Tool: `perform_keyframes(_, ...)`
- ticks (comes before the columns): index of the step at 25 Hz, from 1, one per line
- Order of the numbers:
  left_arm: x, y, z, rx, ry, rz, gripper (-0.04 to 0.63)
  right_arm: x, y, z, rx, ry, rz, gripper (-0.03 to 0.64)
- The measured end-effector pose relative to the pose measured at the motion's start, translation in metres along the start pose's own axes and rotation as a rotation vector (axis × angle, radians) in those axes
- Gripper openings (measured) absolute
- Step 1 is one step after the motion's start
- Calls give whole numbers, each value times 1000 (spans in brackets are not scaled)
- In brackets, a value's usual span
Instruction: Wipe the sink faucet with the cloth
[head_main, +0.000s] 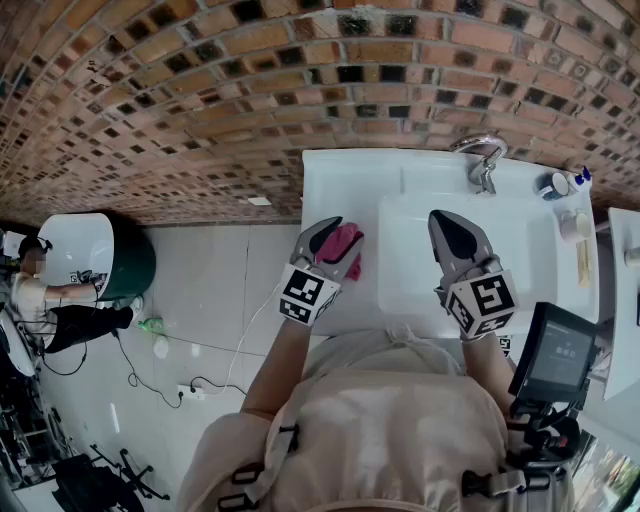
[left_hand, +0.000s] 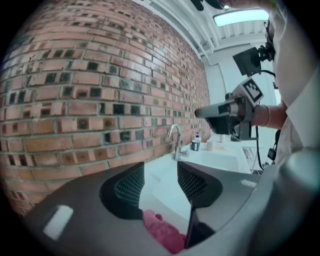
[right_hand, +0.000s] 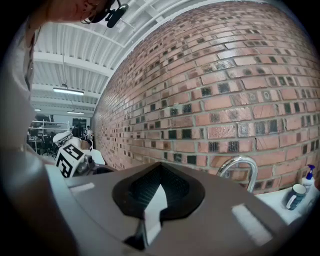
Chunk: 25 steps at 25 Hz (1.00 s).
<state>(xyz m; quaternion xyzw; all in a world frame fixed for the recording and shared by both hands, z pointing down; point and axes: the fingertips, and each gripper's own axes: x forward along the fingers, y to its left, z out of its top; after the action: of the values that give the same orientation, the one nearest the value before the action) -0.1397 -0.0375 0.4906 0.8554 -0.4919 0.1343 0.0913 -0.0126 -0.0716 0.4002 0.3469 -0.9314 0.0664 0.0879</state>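
left gripper view: left gripper (left_hand: 160, 175) spread at the tips, pink cloth (left_hand: 162, 234) pinched low between the two fingers, near their base. chrome faucet (left_hand: 175, 141) stands upright at frame centre beyond the jaws, well apart from the cloth, against the brick wall (left_hand: 75, 100). right gripper view: right gripper (right_hand: 159, 172) pressed together, nothing between the fingers; faucet arch at lower right. head view: both grippers over the near part of the white sink (head_main: 410, 215), cloth at centre left, faucet at upper right on the back rim, a cup (head_main: 555, 185) and a blue-capped bottle (head_main: 583, 177) just right of it.
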Motion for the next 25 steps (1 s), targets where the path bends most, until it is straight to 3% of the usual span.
perform_keyframes(6,17,10,-82,-3,238,-38,283,8,2,-6,-2,1,21,-6)
perform_keyframes(17,41,19,-190,-14,560,-80,287,16,-6,-28,28,63,27,-6)
perform_keyframes(22,50,19,-210,41,656,-87,287,20,-12,-36,46,82,20,-6)
perform_keyframes(25,53,19,-214,26,690,-92,287,22,-14,-38,51,86,21,-6)
